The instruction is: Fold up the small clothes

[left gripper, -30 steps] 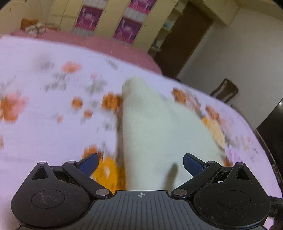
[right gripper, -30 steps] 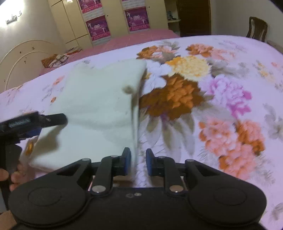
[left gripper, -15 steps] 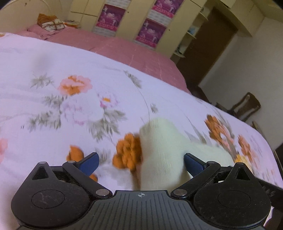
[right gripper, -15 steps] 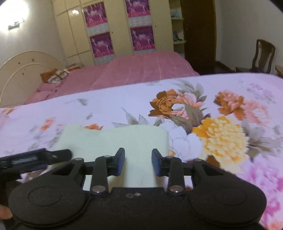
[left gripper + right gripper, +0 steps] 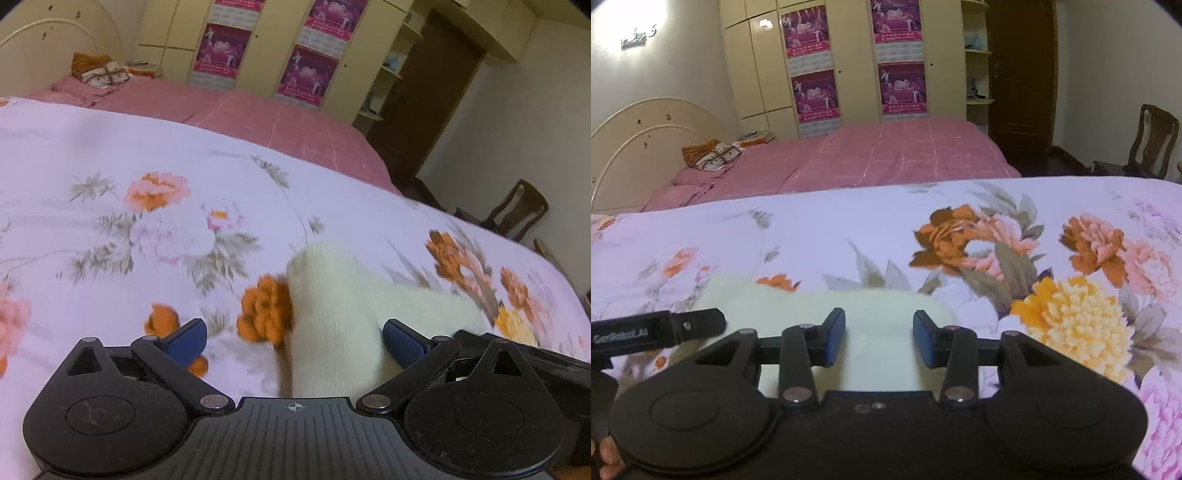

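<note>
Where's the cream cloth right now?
The cream cloth lies on the floral bedspread, between the left gripper and the right gripper, both with open jaws.

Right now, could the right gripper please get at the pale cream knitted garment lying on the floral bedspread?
Probably yes: the right gripper is open, the cream garment lies directly ahead between its fingers, nothing intervening.

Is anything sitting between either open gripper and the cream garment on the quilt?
Nothing visible. The cream garment lies on the floral quilt directly ahead of the open left gripper and right gripper.
</note>
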Demonstrator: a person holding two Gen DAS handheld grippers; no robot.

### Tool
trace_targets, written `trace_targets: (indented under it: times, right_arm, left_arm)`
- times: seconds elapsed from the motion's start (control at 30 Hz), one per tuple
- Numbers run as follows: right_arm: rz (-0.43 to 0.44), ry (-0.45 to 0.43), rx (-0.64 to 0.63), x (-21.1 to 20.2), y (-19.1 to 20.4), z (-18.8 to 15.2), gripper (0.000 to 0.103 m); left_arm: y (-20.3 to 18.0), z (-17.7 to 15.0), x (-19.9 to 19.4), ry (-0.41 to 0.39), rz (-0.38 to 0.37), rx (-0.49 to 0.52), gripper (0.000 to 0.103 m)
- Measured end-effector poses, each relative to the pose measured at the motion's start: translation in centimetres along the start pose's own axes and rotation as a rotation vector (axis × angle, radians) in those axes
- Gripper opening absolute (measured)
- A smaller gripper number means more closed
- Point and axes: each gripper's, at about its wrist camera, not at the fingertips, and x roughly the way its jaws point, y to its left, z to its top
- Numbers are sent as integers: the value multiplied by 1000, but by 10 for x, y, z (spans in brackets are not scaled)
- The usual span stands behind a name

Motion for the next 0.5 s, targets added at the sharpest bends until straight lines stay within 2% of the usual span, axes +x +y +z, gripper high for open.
trace_targets:
  times: [0.13,0.27,0.4,0.5]
  right_arm:
    - [-15,12,20,1,-5,-5,44]
    - [9,-50,14,-38,1,-8,44]
    - [23,-65,10,-66,4,-26,44]
    - [23,-47,-13,-72,10,-43,44]
  left_arm:
    - [4,-1,-2,11,1,-12,101]
    - [-2,-3,-23,-6,-11,14,101]
    - [-8,-13,-38,14,-51,43,101]
    - [-14,-25,-41,36,-67,84,101]
